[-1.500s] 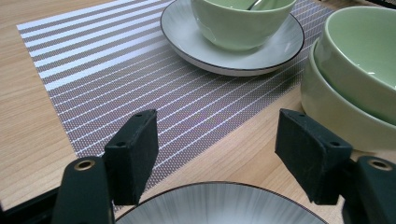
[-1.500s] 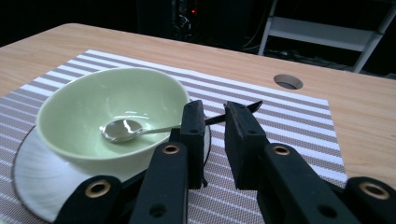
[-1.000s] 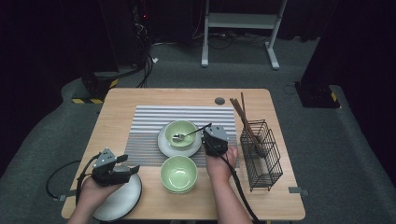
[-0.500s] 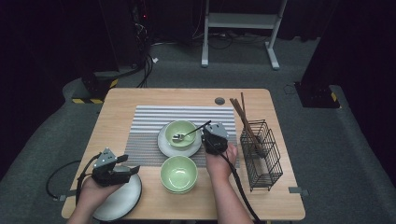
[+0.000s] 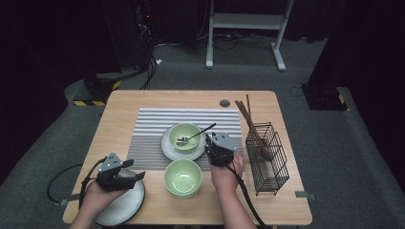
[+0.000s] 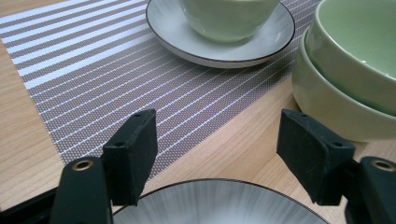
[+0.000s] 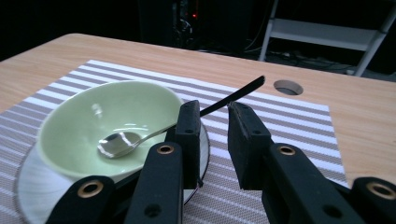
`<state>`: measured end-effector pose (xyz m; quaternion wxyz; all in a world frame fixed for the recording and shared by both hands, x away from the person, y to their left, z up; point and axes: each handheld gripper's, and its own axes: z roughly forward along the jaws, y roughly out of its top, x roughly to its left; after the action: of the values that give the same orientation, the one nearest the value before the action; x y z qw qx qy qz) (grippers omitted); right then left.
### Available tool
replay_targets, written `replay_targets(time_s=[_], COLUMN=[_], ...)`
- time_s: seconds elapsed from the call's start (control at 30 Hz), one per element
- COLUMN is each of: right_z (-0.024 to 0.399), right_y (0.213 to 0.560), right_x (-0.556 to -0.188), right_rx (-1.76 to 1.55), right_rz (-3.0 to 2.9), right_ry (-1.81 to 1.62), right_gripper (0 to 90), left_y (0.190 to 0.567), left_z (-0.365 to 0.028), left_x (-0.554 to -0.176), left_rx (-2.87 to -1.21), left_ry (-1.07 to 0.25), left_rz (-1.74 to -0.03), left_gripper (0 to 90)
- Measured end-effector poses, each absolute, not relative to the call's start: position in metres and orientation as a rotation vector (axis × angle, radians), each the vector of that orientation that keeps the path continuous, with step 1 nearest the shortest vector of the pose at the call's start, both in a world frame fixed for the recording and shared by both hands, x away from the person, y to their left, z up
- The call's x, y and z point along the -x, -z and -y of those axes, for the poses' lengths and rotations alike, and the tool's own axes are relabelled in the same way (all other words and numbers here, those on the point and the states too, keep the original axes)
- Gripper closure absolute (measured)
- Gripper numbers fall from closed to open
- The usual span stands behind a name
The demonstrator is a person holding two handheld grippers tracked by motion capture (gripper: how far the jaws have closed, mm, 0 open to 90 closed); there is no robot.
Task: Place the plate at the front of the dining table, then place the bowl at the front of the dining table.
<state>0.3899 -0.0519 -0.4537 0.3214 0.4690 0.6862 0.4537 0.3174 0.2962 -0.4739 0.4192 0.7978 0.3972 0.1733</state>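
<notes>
A pale green bowl (image 5: pixel 185 133) stands on a white saucer (image 5: pixel 169 149) on the striped mat. A metal spoon (image 7: pixel 119 142) lies in it, its dark handle sticking out over the rim to the right. My right gripper (image 7: pixel 214 109) sits just right of the bowl (image 7: pixel 74 126). Its jaws have just been opening, and the spoon's handle crosses the gap at their tips without being pressed. At the front left my left gripper (image 6: pixel 217 135) stands wide open, low over a dark-rimmed grey plate (image 6: pixel 210 205), with nothing between its jaws.
Two stacked green bowls (image 5: pixel 182 177) stand at the front middle, close to my left gripper (image 5: pixel 138 175). A black wire basket (image 5: pixel 267 157) with chopsticks (image 5: pixel 248 119) is at the right. A round hole (image 5: pixel 224 103) marks the far tabletop.
My right gripper has drawn back a little from the bowl and its jaws have parted slightly; the spoon stays in the bowl. The left hand has kept still.
</notes>
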Motion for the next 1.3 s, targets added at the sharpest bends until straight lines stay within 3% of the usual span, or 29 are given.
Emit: replay_targets(time_s=[0.83, 1.3], right_z=[0.07, 0.074], right_y=[0.467, 0.454], right_x=[-0.332, -0.323], right_rx=[-1.21, -1.18], right_rz=[-1.831, -1.841], right_ry=[-1.254, -1.259], right_gripper=[59.8, 56.5], left_y=[0.482, 0.479], left_z=[-0.294, -0.296], left_x=[-0.32, -0.318], left_rx=[-2.015, -2.003], left_ry=[-0.446, -0.453], left_rz=[-0.955, -1.004], left_gripper=[26.7, 26.3])
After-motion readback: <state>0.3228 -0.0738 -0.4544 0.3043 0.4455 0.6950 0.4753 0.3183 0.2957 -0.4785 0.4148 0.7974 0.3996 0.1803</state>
